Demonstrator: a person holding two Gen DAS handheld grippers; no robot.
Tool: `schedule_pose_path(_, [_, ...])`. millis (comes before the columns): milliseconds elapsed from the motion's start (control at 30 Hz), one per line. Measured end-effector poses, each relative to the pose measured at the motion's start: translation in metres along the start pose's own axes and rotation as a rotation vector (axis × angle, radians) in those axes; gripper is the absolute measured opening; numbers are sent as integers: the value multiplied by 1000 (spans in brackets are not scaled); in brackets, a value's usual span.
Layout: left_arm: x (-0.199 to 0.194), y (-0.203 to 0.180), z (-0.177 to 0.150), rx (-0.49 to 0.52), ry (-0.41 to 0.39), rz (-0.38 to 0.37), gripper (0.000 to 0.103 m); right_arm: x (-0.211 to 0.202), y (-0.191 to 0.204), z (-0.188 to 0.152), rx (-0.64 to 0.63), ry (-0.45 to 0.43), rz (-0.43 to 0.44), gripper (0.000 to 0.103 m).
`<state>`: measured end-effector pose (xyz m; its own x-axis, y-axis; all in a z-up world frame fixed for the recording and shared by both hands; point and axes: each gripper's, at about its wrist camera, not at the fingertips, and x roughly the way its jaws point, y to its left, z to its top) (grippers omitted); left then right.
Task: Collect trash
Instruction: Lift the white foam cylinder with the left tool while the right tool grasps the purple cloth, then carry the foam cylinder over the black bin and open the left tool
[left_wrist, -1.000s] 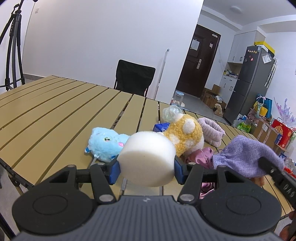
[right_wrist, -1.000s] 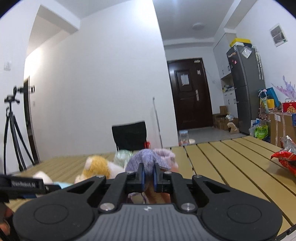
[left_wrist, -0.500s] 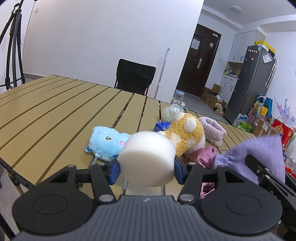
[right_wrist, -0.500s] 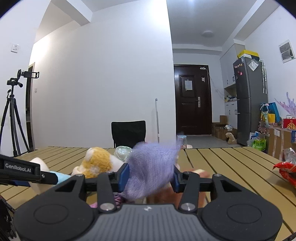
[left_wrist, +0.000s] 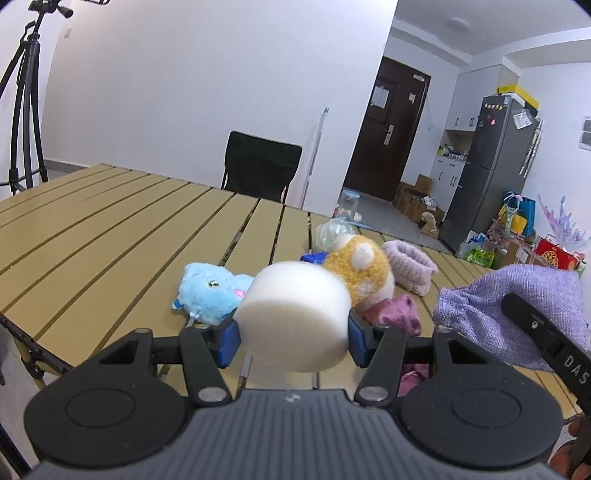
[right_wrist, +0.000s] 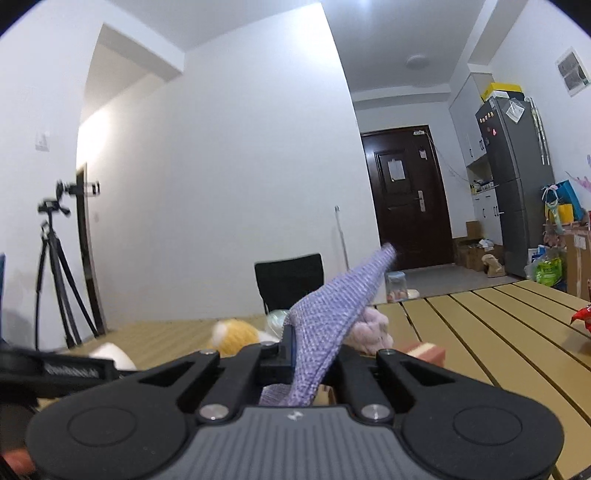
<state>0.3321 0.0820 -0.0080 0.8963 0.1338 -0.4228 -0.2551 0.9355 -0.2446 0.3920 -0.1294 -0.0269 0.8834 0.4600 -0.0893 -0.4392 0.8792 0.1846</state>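
Holding two things at once: your left gripper (left_wrist: 293, 334) is clamped on the white foam puck (left_wrist: 293, 314), your right gripper (right_wrist: 314, 354) is pinched tight on the purple mesh pouch (right_wrist: 332, 314). The pouch grip is only a thin fold, so a quick swing could slip it out. The foam bulges past the pads; squeeze harder and it may pop forward onto the plush toys (left_wrist: 210, 291) just ahead.
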Motion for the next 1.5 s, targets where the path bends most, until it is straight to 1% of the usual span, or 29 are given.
schedule_pose_path(100, [-16,-3,-3,6,-23,-18,57,-19,3,5,-2,-18,19,2])
schedule_pose_path(233, [-38,-7,-9,17,-42,-35,57,-50,12,9,-41,-31,35,2])
schedule_pose_path(433, [-65,-11,-20,22,-49,-59,57,-95,18,13,-80,-23,53,2])
schedule_pose_path(600, [-84,-11,-39,8,-20,-83,57,-129,24,11,-102,-6,51,2])
schedule_pose_path(967, [-114,-15,-80,35,41,-99,57,-182,24,-21,-86,76,13,2])
schedule_pose_path(1233, [-125,-18,-107,68,95,-105,57,-201,21,-47,-80,155,-23,2])
schedule_pose_path(1500, [-117,-22,-134,121,201,-89,57,-205,14,-71,-84,247,-71,2])
